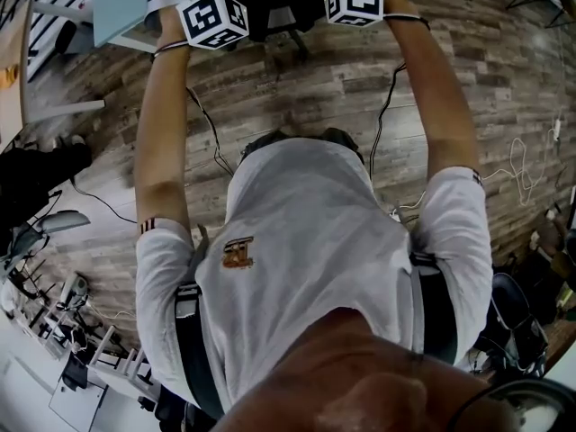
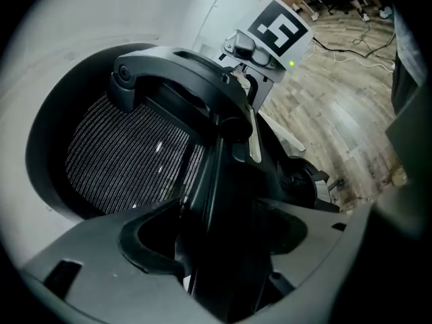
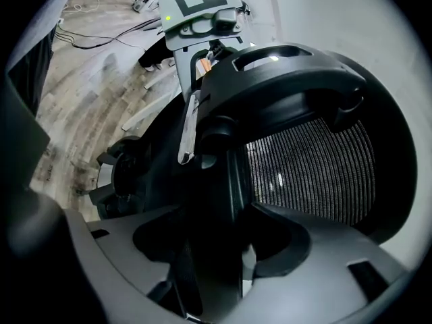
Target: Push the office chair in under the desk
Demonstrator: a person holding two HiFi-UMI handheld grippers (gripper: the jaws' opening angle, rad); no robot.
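1. A person in a white shirt [image 1: 306, 241] stretches both arms forward over the wood-plank floor [image 1: 297, 88]. From the head view, the black office chair [image 1: 281, 16] is only a dark sliver at the picture's top edge, which cuts off most of it.
2. The counter [image 1: 121, 7] enters as a pale slab at upper left, just beside the chair. The cropped view does not show how far the seat sits under it.
3. The left claw [image 2: 216, 248] is clamped on a black upright strut of the chair's back frame. The strut fills the gap between the claw's two dark pads, and the mesh back panel [image 2: 128, 160] lies to the left of it.
4. The right claw [image 3: 216, 248] grips the back frame in the same way, closed on a strut, with the mesh [image 3: 310, 167] on its right.
5. From the head view, both sets of jaws are hidden under the marker cubes [image 1: 213, 18] and the person's hands. Each gripper view catches the other claw's cube beyond the top of the backrest.
6. The chair's base [image 2: 307, 181] shows low and dark against the floor, and its wheels are too murky to make out.
7. Black cables [image 1: 202, 124] trail across the planks between the person's arms.
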